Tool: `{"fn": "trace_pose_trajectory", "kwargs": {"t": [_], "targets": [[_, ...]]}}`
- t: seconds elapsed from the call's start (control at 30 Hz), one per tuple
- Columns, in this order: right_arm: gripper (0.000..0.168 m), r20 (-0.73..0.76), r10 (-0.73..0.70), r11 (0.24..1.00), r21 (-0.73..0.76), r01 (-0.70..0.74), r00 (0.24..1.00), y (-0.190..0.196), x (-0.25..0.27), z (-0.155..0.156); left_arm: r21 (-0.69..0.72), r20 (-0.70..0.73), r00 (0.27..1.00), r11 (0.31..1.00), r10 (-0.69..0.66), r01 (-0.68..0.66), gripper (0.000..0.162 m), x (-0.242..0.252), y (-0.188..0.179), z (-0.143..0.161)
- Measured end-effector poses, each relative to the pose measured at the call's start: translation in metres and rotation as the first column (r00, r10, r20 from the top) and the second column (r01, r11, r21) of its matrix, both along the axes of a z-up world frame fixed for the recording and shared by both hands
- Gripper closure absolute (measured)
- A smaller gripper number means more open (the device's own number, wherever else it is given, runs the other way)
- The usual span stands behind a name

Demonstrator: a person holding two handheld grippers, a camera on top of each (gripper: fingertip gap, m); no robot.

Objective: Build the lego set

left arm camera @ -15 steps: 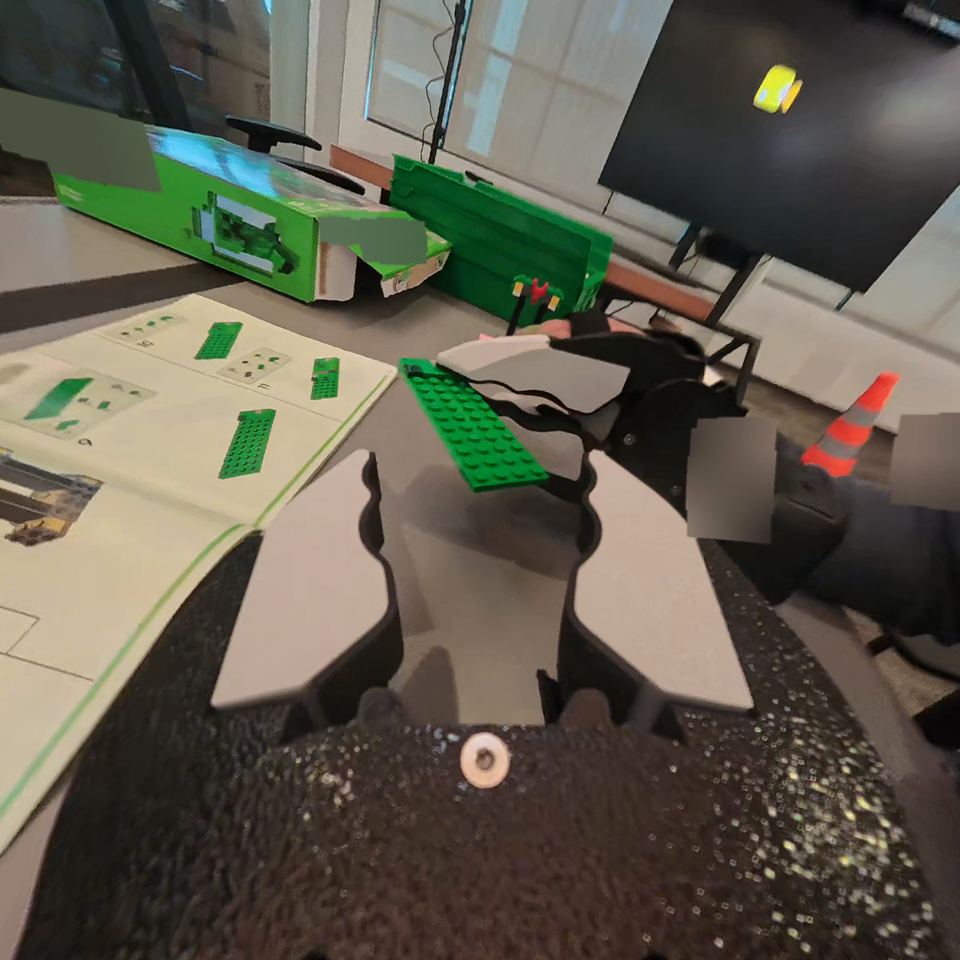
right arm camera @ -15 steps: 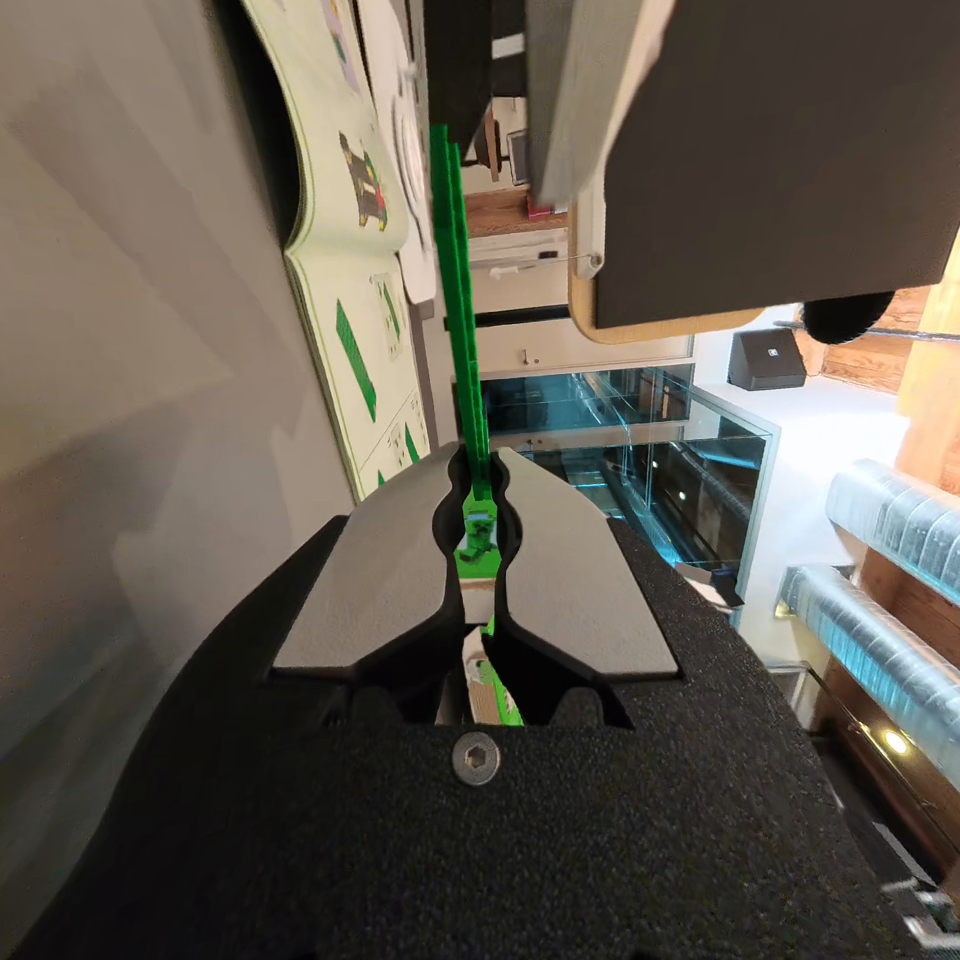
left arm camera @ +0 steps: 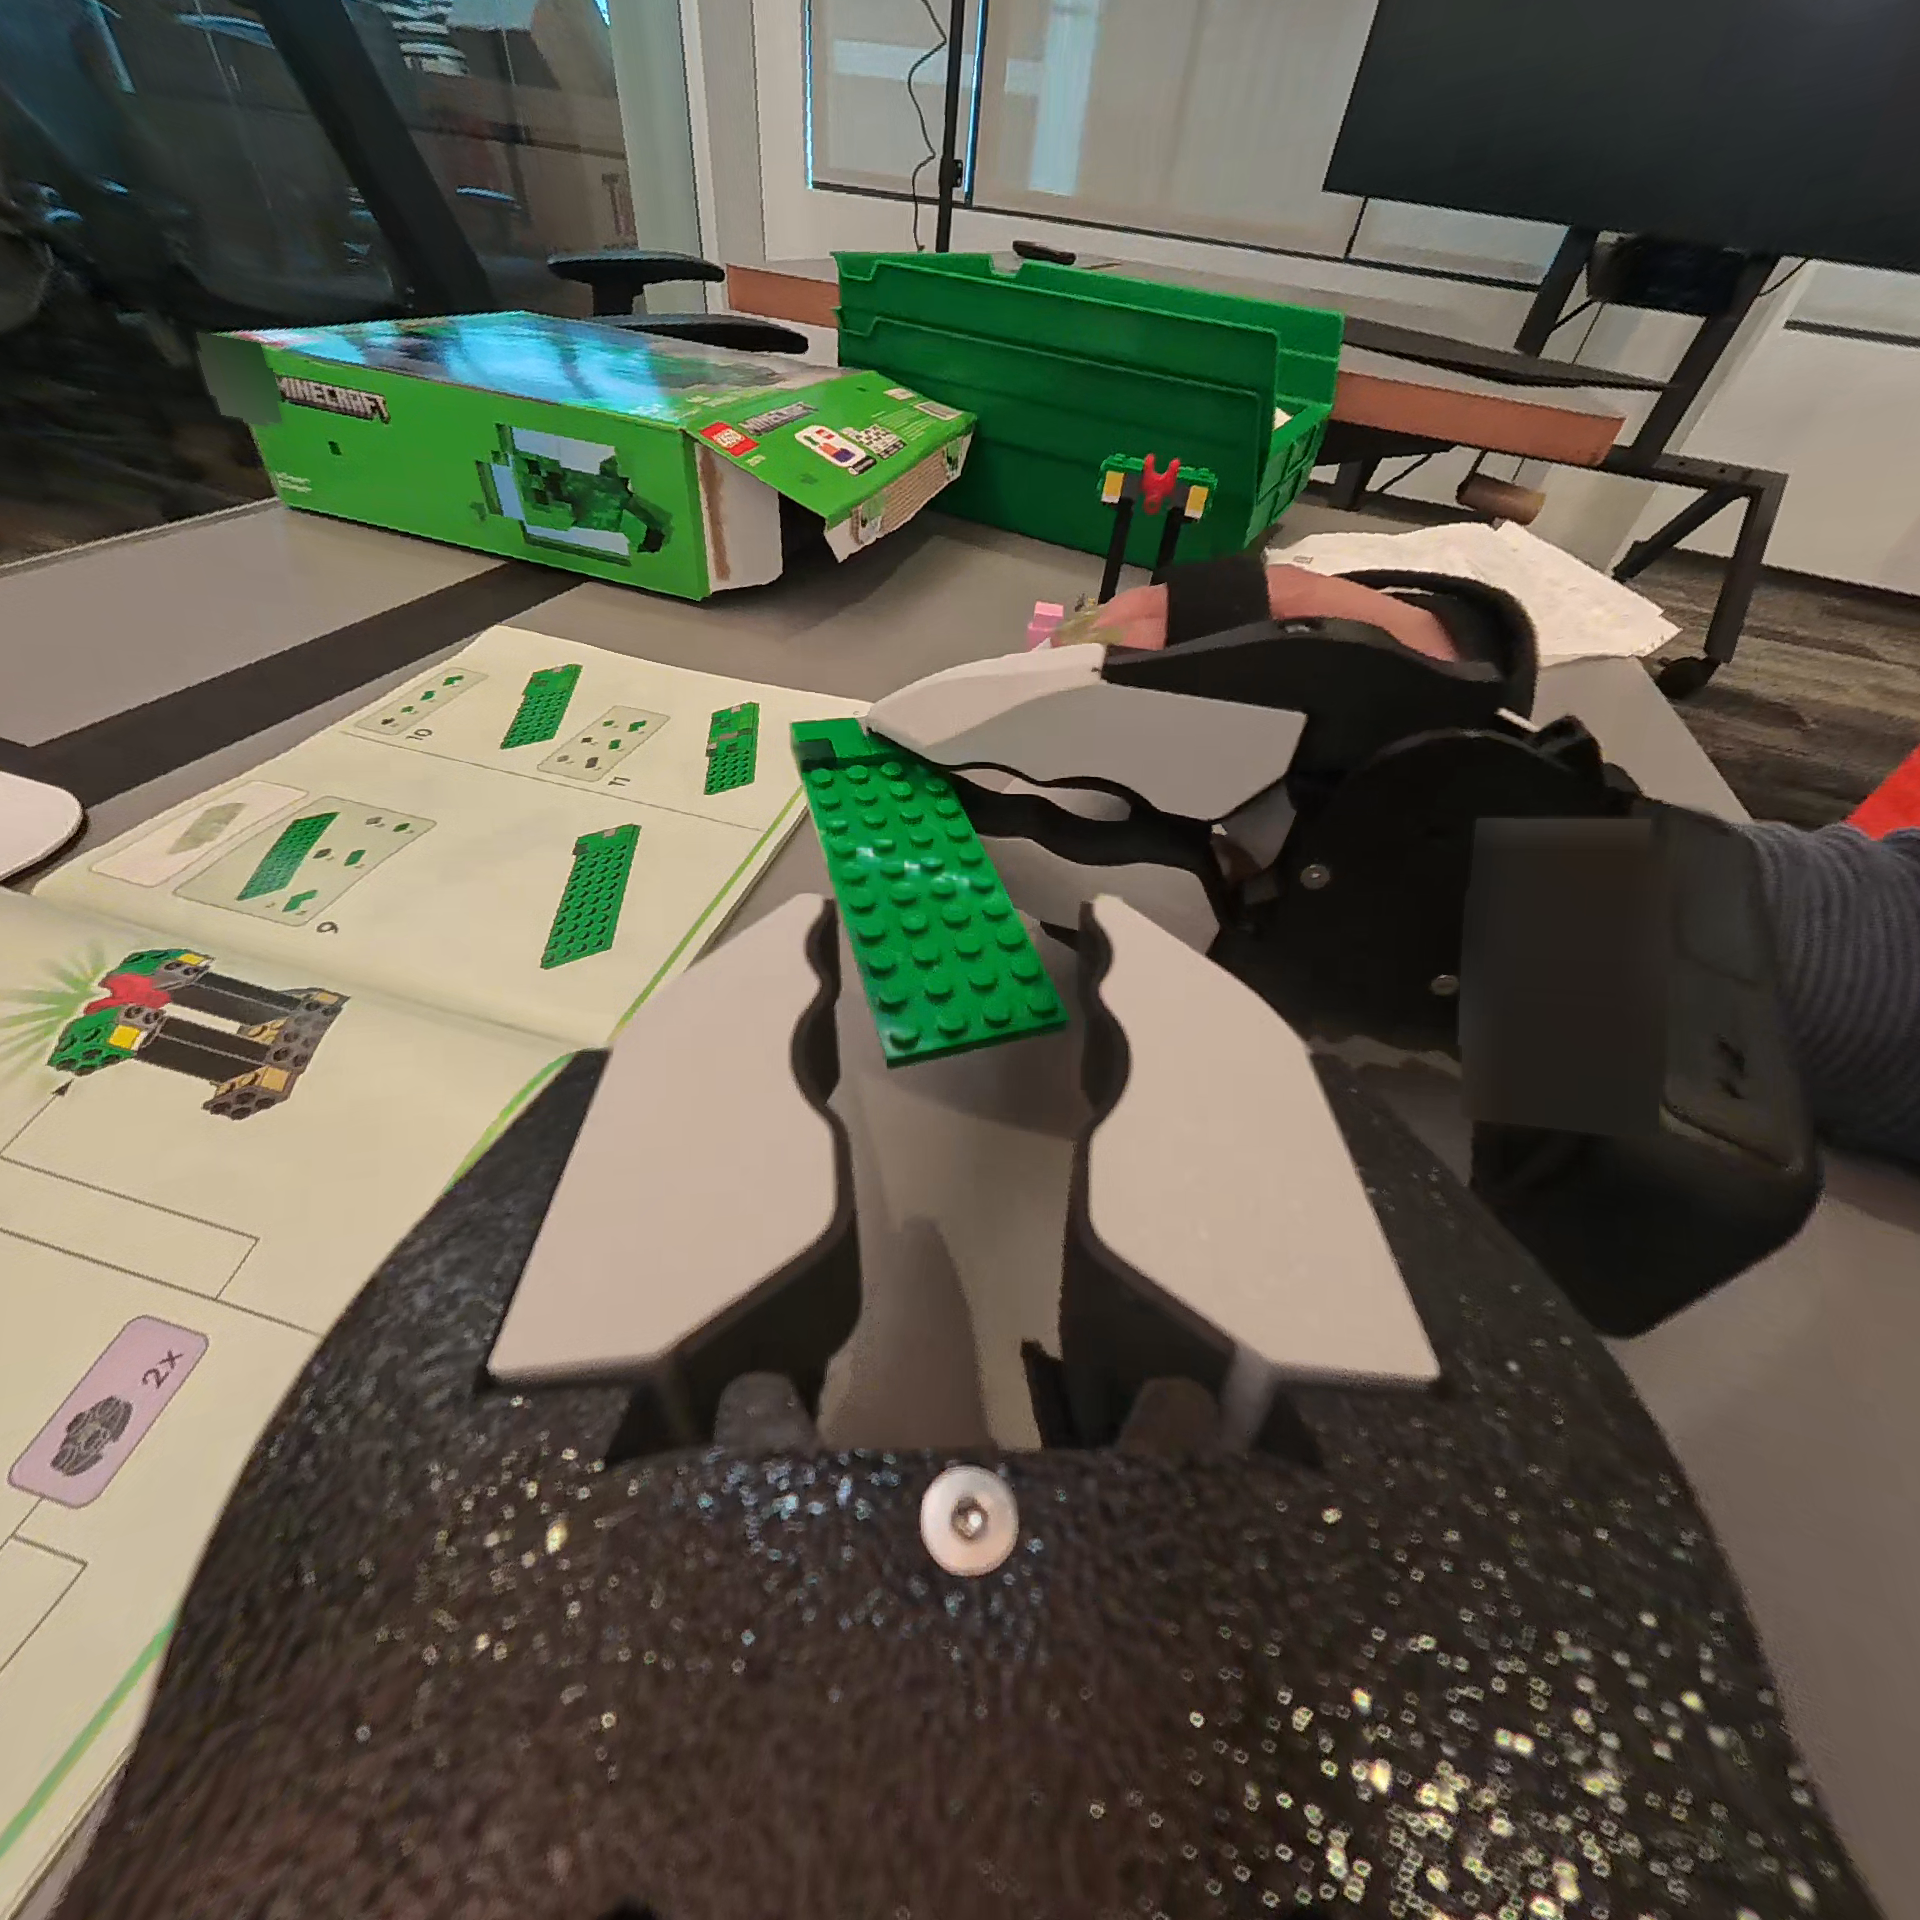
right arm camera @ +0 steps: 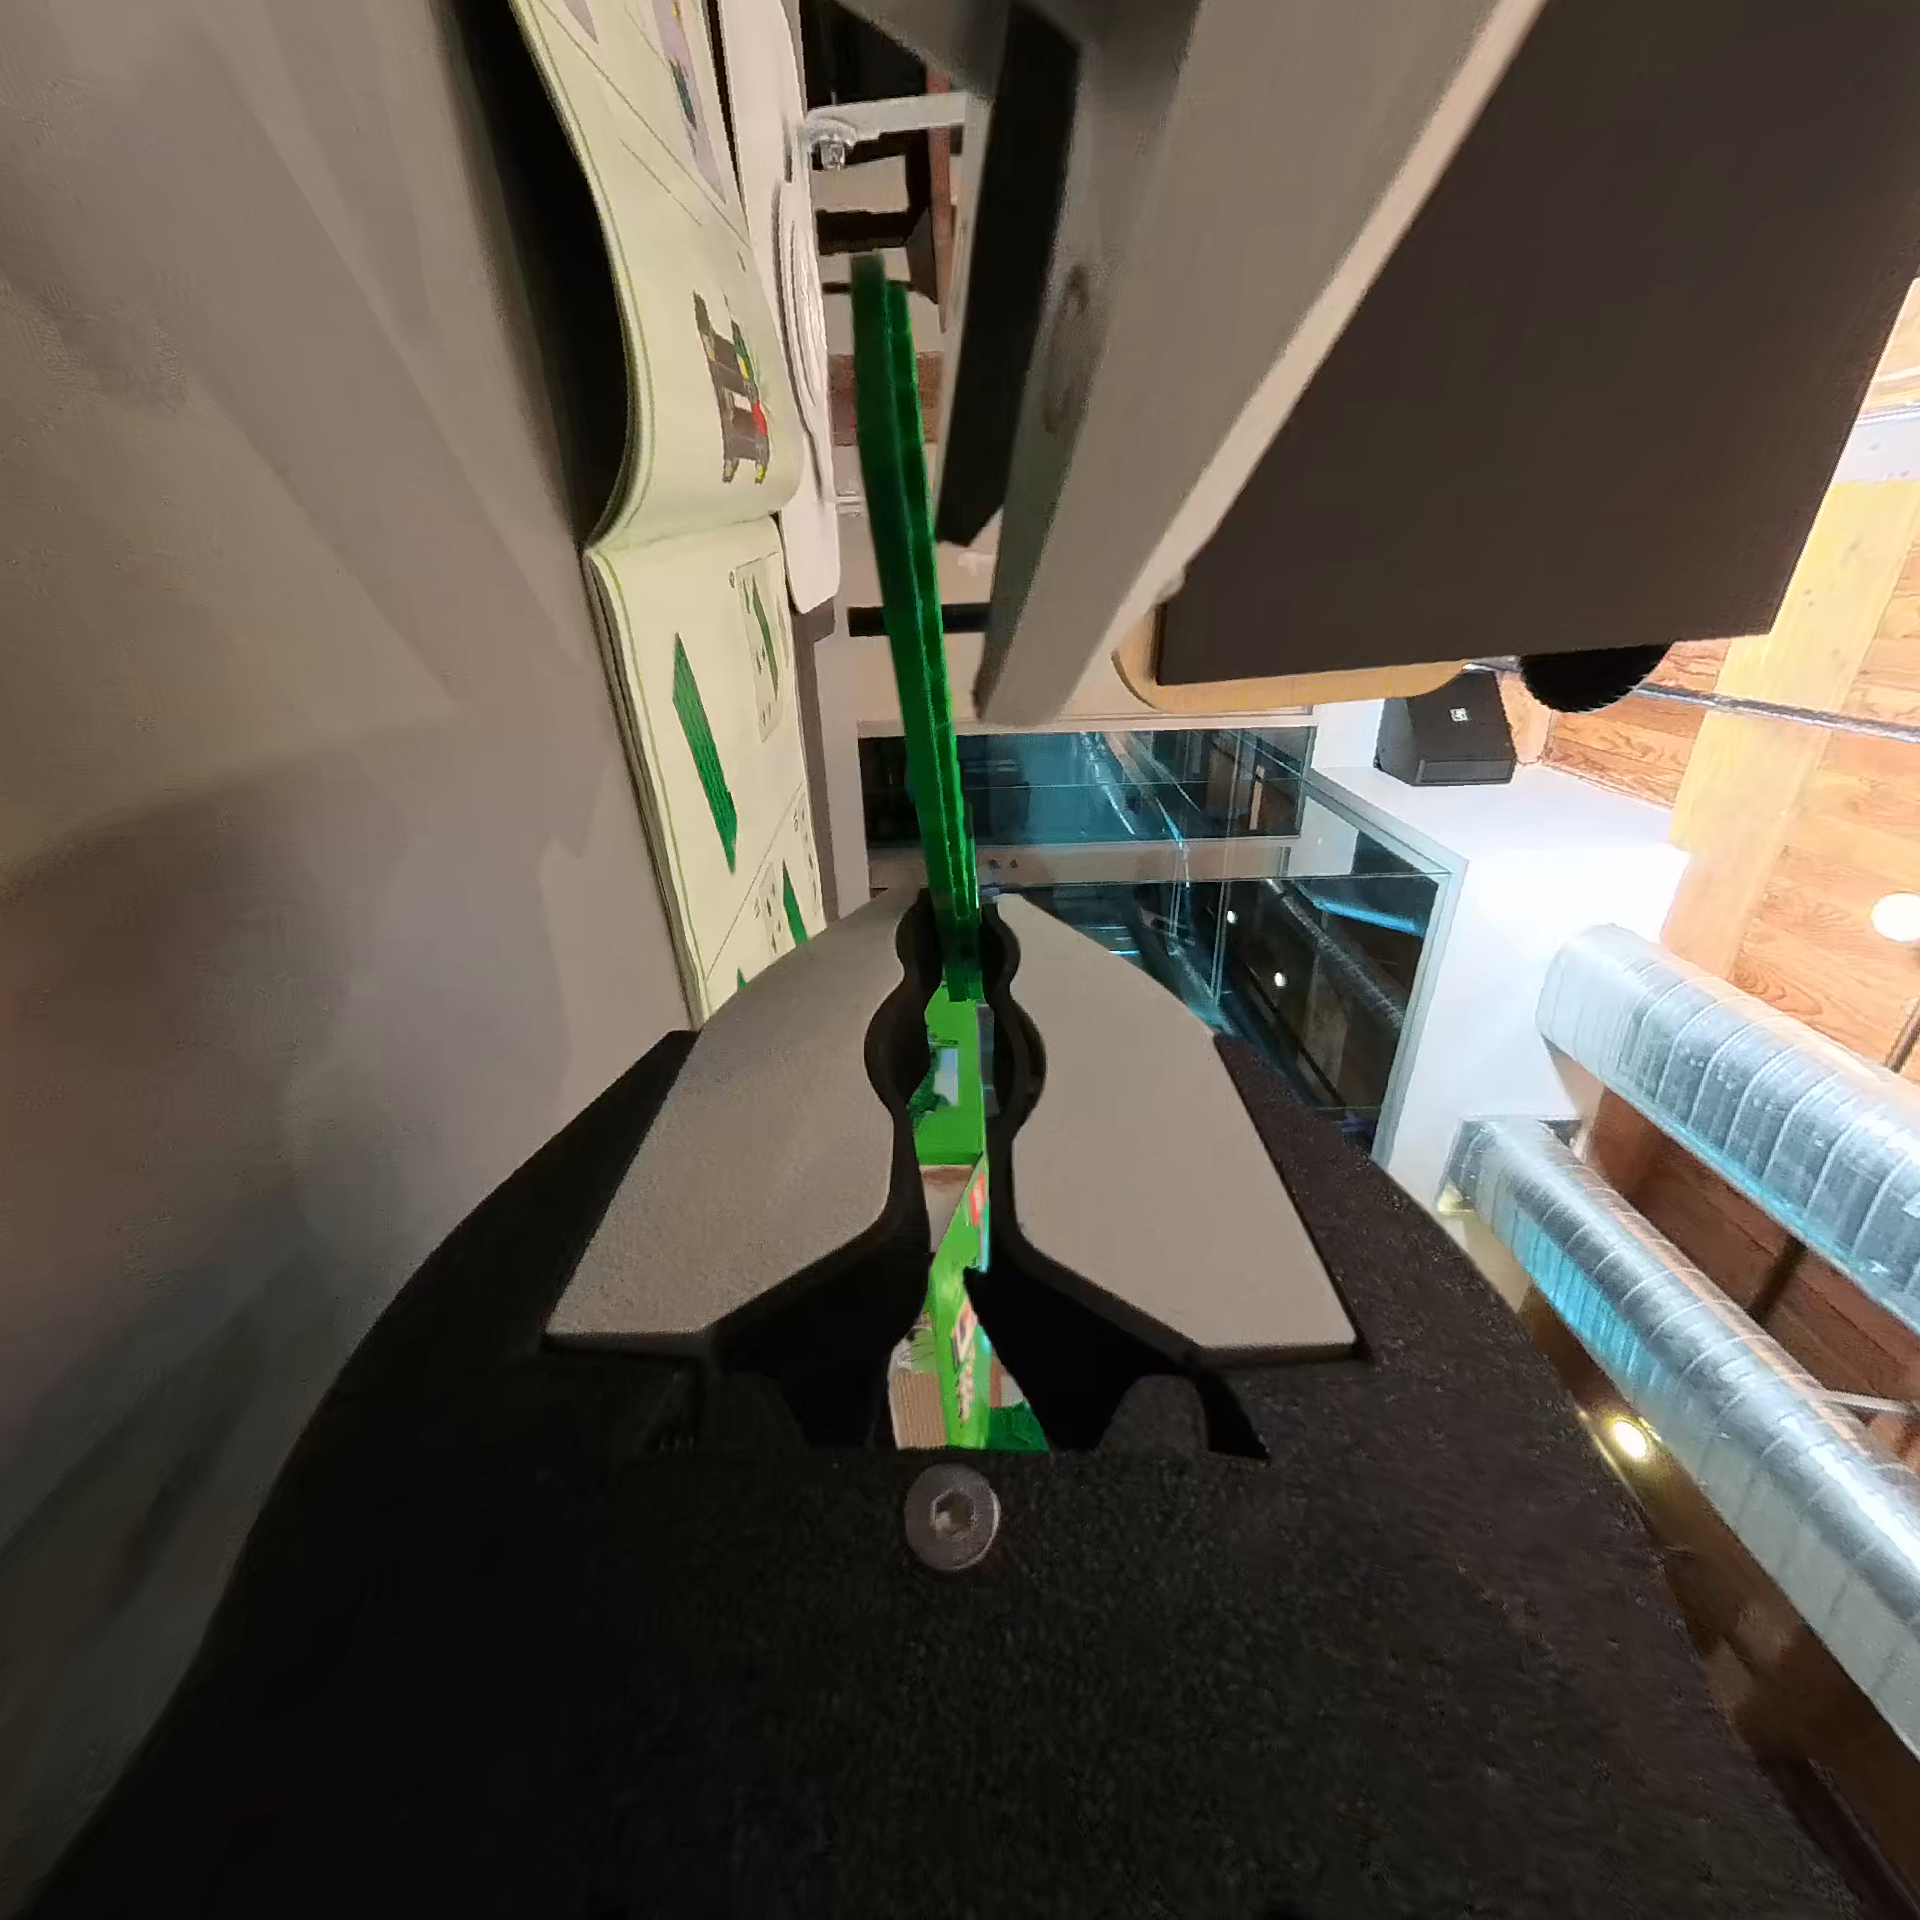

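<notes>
The right gripper [right arm camera: 961,920] has its two grey fingers pinched tight on one long side of the green plate [left arm camera: 920,888], and it holds the plate up off the grey table [left arm camera: 260,603], tipped a little, with the bumps facing up. The left gripper [left arm camera: 951,935] has its fingers spread wide with nothing in them, and the near end of the plate sits right between their tips. It is hard to tell if the plate touches a fingertip or just floats between them. To do this step well, the left gripper should slide in slowly until its fingers are on both long sides of the plate, then close softly and flat, so the plate does not twist or pop out. The right gripper should hold firm and not let go until the left one has a good grip. Just to the left lies the open instruction book [left arm camera: 395,883], which shows pictures of long green plates. Farther back on the table sit the green set box [left arm camera: 499,457] with its flap open, a stack of green trays [left arm camera: 1070,384], and a small built piece [left arm camera: 1153,499] with black legs and a red bit on top.
</notes>
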State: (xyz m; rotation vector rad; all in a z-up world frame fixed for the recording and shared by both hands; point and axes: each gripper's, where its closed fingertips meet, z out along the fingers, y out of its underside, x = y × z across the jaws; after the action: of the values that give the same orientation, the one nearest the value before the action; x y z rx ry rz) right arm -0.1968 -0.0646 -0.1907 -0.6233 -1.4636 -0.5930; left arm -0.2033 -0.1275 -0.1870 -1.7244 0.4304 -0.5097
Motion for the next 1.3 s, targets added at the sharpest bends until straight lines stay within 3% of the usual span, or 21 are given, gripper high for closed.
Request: {"fn": "trace_pose_trajectory", "kwargs": {"t": [0.1, 0.2, 0.33, 0.47, 0.77, 1.0, 1.13, 1.3], "targets": [[0.162, -0.009, 0.017, 1.000, 0.011, -0.017, 1.000, -0.003, -0.002, 0.001, -0.012, 0.003, 1.000, 1.000, 0.027, -0.027, 0.135, -0.005, 0.003, -0.001], [0.162, -0.021, -0.001, 1.000, 0.005, 0.001, 1.000, 0.000, 0.000, 0.002, -0.016, 0.009, 0.999, 0.999, 0.039, -0.039, 0.137, -0.008, 0.004, -0.001], [0.162, -0.045, -0.019, 1.000, -0.003, 0.019, 0.999, 0.004, 0.003, 0.005, -0.032, -0.008, 1.000, 0.999, -0.003, 0.003, 0.106, -0.001, 0.003, -0.004], [0.162, -0.058, -0.028, 1.000, -0.001, 0.028, 0.998, 0.006, 0.004, 0.007, -0.030, -0.064, 0.997, 0.999, -0.031, 0.029, 0.097, 0.006, 0.001, -0.008], [0.162, -0.053, 0.029, 0.999, 0.041, -0.027, 0.998, -0.007, -0.003, 0.009, 0.011, -0.124, 0.992, 1.000, 0.026, -0.025, 0.121, 0.001, 0.003, -0.007], [0.162, -0.081, 0.041, 0.998, 0.049, -0.037, 0.996, -0.009, -0.002, 0.014, 0.036, -0.148, 0.988, 0.998, 0.052, -0.047, 0.124, -0.003, 0.004, -0.006], [0.141, -0.155, 0.090, 0.995, 0.046, -0.084, 0.984, -0.017, -0.003, 0.024, 0.050, -0.134, 0.988, 0.996, 0.079, -0.073, 0.124, -0.009, 0.005, -0.004], [0.134, -0.201, 0.052, 0.998, -0.019, -0.057, 0.978, -0.005, 0.018, 0.027, 0.053, -0.108, 0.989, 0.994, 0.097, -0.092, 0.124, -0.015, 0.005, -0.001]]}}
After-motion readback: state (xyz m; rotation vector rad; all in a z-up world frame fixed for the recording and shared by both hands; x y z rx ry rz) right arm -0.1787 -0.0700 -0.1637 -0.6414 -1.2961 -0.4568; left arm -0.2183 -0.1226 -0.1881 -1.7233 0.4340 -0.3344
